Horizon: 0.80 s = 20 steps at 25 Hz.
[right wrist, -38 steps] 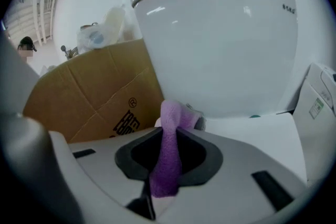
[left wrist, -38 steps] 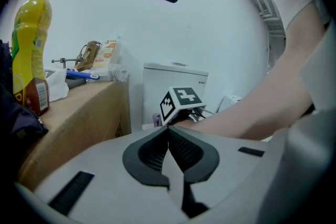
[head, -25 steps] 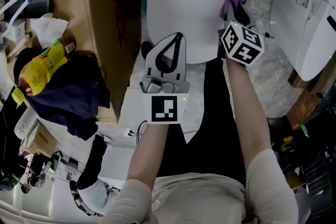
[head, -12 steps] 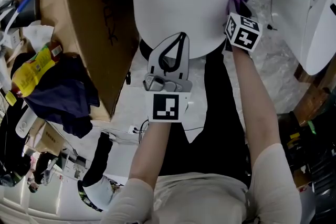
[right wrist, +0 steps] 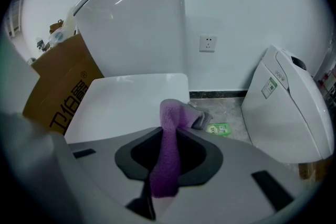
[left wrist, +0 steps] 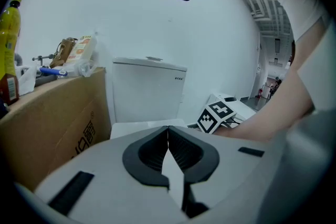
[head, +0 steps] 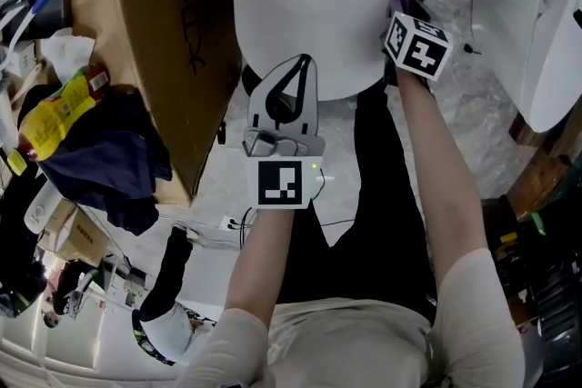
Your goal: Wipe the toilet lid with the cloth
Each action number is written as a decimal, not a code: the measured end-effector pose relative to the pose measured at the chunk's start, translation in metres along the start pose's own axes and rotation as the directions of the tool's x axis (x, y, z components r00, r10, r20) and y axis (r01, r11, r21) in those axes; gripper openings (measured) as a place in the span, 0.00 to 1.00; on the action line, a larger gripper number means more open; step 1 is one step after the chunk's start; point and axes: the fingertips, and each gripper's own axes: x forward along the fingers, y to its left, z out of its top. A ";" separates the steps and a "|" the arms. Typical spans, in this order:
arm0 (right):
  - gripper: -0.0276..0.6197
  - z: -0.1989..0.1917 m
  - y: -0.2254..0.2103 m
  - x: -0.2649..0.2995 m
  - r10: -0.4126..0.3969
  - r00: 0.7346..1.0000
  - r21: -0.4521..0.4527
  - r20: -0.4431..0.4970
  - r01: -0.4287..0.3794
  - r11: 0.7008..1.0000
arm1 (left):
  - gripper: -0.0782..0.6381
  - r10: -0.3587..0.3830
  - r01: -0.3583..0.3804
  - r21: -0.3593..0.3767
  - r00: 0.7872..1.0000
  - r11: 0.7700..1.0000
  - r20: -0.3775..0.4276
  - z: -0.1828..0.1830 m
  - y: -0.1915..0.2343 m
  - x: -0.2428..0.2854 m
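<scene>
Where the right tongs point(right wrist: 169, 128) are clenched, a strip of the purple cloth point(right wrist: 166, 165) is pinched between the jaws. A fold of it is pushed out past the tips at the right-hand edge of the white toilet lid point(right wrist: 126, 97). Whether the fold is pressed against the lid cannot be told. In the head view, the right forearm point(head: 436, 168) is stretched well forward from the body, and its marker cube point(head: 416, 45) is carried just beside the lid's right rim.

The left tongs point(left wrist: 168, 131) are shut on nothing, the jaws pressed flat together. They are held over the lid's near edge by a left forearm point(head: 264, 268) that is drawn less far forward than the right, so the two tongs are kept apart.

Behind the lid, the upright cistern point(right wrist: 136, 23) is seen. A cardboard box point(head: 173, 41) is set just beside the toilet on the left, with a yellow bottle point(head: 50, 118) and a dark garment point(head: 109, 159) beyond it. On the floor to the right, a green packet point(right wrist: 219, 129) is seen, and a second toilet point(right wrist: 289, 107) is tilted over near it.
</scene>
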 end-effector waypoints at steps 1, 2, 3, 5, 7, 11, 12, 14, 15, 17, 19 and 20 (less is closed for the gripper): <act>0.18 0.001 0.005 -0.001 0.003 1.000 0.003 0.001 -0.003 1.000 | 0.13 0.006 -0.006 -0.009 1.000 1.000 -0.001 -0.001 0.002 -0.002; 0.18 0.003 0.012 -0.001 0.004 1.000 0.003 0.002 -0.004 1.000 | 0.13 0.011 -0.012 -0.017 1.000 1.000 -0.004 -0.002 0.005 -0.004; 0.18 0.005 0.019 -0.001 0.008 1.000 0.003 0.004 -0.008 1.000 | 0.13 0.016 -0.016 -0.021 1.000 1.000 -0.009 -0.004 0.008 -0.006; 0.18 0.008 0.035 0.000 0.022 1.000 0.006 0.009 -0.022 1.000 | 0.13 0.023 -0.023 -0.018 1.000 1.000 -0.014 -0.008 0.014 -0.011; 0.18 0.010 0.051 0.003 0.042 0.999 0.015 0.013 -0.042 0.999 | 0.13 0.037 -0.038 -0.040 0.999 0.999 -0.017 -0.012 0.022 -0.017; 0.18 0.014 0.088 0.003 0.074 0.997 0.010 0.016 -0.074 0.997 | 0.13 0.052 -0.055 -0.074 0.998 0.996 -0.037 -0.020 0.039 -0.031; 0.18 0.014 0.099 0.004 0.088 0.996 0.005 0.015 -0.088 0.996 | 0.13 0.054 -0.057 -0.071 0.998 0.996 -0.036 -0.020 0.045 -0.034; 0.18 0.014 0.122 0.007 0.115 0.993 -0.006 0.012 -0.115 0.993 | 0.13 0.058 -0.059 -0.055 0.998 0.997 -0.021 -0.017 0.057 -0.040; 0.18 0.013 0.133 0.008 0.130 0.992 -0.008 0.009 -0.130 0.992 | 0.13 0.065 -0.066 -0.063 0.998 0.996 -0.013 -0.016 0.063 -0.043; 0.18 0.010 0.158 0.011 0.171 0.985 -0.007 0.000 -0.171 0.985 | 0.13 0.084 -0.084 -0.092 0.996 0.992 0.002 -0.015 0.074 -0.049; 0.18 0.009 0.182 0.014 0.205 0.979 -0.019 -0.008 -0.205 0.979 | 0.13 0.105 -0.102 -0.104 0.994 0.989 0.015 -0.013 0.085 -0.056; 0.18 0.009 0.193 0.015 0.217 0.976 -0.030 -0.012 -0.217 0.976 | 0.13 0.113 -0.110 -0.106 0.993 0.988 0.021 -0.013 0.090 -0.059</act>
